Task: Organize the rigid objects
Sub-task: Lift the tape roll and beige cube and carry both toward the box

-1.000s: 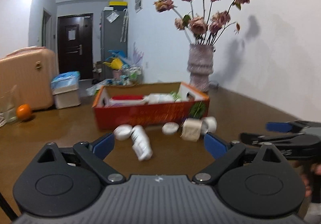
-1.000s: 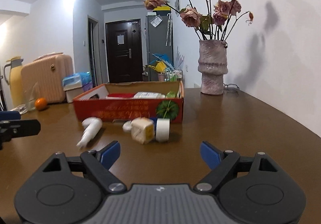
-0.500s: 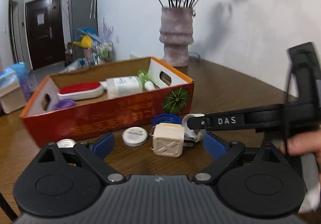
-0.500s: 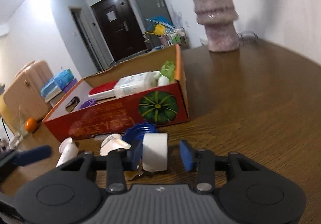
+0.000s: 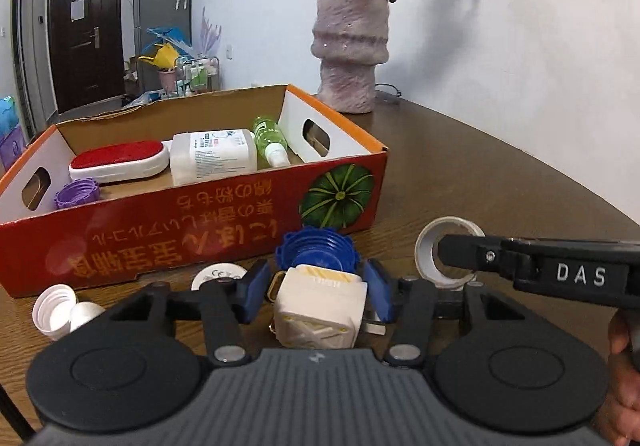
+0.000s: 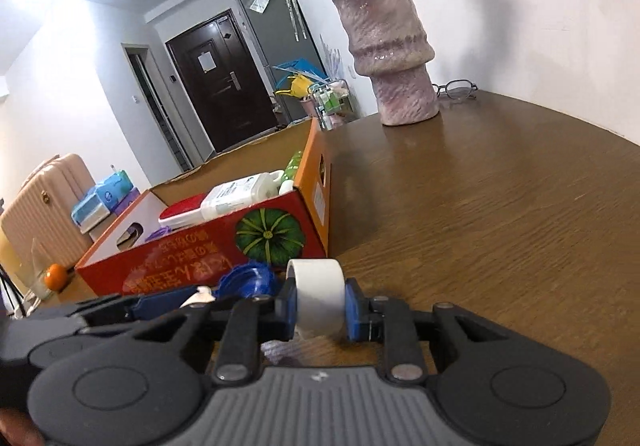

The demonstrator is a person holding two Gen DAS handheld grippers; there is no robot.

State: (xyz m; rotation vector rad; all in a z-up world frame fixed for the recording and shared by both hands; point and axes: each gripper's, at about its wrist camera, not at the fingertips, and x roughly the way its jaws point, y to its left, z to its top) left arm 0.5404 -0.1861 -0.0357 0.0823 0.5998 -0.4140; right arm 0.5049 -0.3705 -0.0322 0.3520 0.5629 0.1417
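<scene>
On the brown wooden table, going left to right in the left wrist view: white caps lie at 9 o'clock of the left gripper, then a round white lid with small print too fine to read. The left gripper's jaws are closing around a white cube-shaped plug adapter; its blue pads sit just beside the cube's sides, and I cannot tell whether they press yet. A blue ridged cap touches the cube at 12 o'clock.

Behind them stands the red cardboard box, printed with upside-down gold characters and a green pumpkin. Inside lie a purple cap, a red-topped white case, a white labelled bottle and a green bottle.

At 3 o'clock, the right gripper, its finger lettered "DAS", has its jaws closing, pads against both flat faces of the white tape roll standing on edge.

A pink vase stands at 1 o'clock beyond the box.
</scene>
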